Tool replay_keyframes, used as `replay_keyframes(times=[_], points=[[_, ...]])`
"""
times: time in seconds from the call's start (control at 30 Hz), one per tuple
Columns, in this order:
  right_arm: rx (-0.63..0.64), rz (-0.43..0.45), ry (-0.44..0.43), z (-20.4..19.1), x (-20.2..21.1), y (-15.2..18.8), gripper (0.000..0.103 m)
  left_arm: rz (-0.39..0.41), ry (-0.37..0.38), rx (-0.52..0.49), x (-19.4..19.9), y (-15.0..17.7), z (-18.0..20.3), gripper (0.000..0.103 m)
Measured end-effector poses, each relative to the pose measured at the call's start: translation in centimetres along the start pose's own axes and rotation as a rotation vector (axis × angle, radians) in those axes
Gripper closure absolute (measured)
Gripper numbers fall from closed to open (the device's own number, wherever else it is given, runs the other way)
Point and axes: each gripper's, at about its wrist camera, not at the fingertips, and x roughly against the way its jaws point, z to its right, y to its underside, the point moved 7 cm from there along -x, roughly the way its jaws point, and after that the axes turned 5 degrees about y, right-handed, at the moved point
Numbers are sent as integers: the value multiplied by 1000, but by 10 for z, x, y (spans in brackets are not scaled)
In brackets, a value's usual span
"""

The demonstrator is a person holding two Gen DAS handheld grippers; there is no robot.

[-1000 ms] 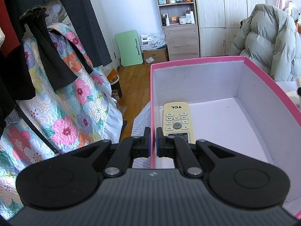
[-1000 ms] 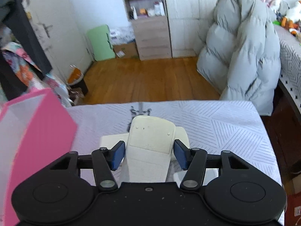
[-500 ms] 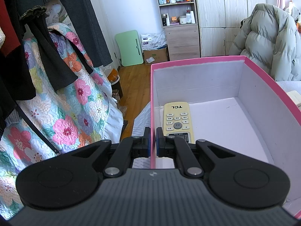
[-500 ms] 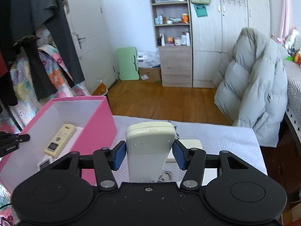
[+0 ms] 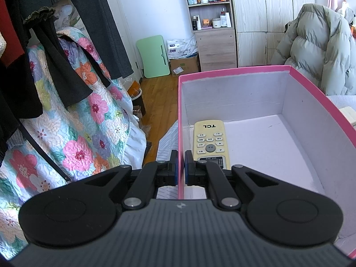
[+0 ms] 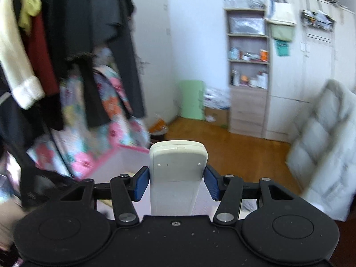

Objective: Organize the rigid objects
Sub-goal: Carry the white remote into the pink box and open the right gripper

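In a cluttered bedroom, the left gripper (image 5: 181,170) clamps the pink box (image 5: 233,70) wall while the right gripper (image 6: 176,183) grips a white remote (image 6: 176,173), best lowered flat beside the yellow remote (image 5: 210,143).

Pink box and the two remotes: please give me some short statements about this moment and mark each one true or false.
1. The left gripper is clamped on the pink box wall. True.
2. The box is empty. False: a yellow remote lies inside, along the left wall.
3. The yellow remote lies with its buttons up. True.
4. The right gripper is empty. False: its jaws grip a white remote by the sides.
5. The white remote shows its buttons to the camera. False: a plain back without buttons faces the camera.
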Motion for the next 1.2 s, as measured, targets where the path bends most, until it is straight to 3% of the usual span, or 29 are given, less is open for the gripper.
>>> replay_keyframes(times=[0.13, 0.23, 0.43, 0.57, 0.67, 0.87, 0.9, 0.97, 1.1, 1.2], points=[[33, -7, -114, -33, -20, -20, 44, 0, 2, 4, 0, 0, -1, 99], [71, -48, -152, -55, -51, -19, 44, -1, -1, 2, 0, 0, -2, 99], [100, -83, -119, -79, -129, -2, 44, -5, 5, 10, -2, 0, -3, 99], [95, -133, -105, -82, -158, 16, 44, -5, 6, 14, -2, 1, -3, 99], [145, -223, -93, -84, -158, 37, 44, -3, 12, 17, -2, 1, -2, 99], [304, -290, -112, -94, -126, 62, 45, -1, 18, 21, -2, 1, -3, 99], [328, -303, -107, -95, -123, 67, 49, -1, 17, 20, -2, 1, -3, 99], [359, -337, -112, -98, -120, 75, 76, -1, 19, 22, -2, 1, -3, 99], [331, -372, -105, -101, -123, 81, 81, 0, 20, 24, -2, 1, -2, 99], [201, -400, -132, -96, -131, 77, 89, -1, 20, 24, -2, 0, -3, 99]])
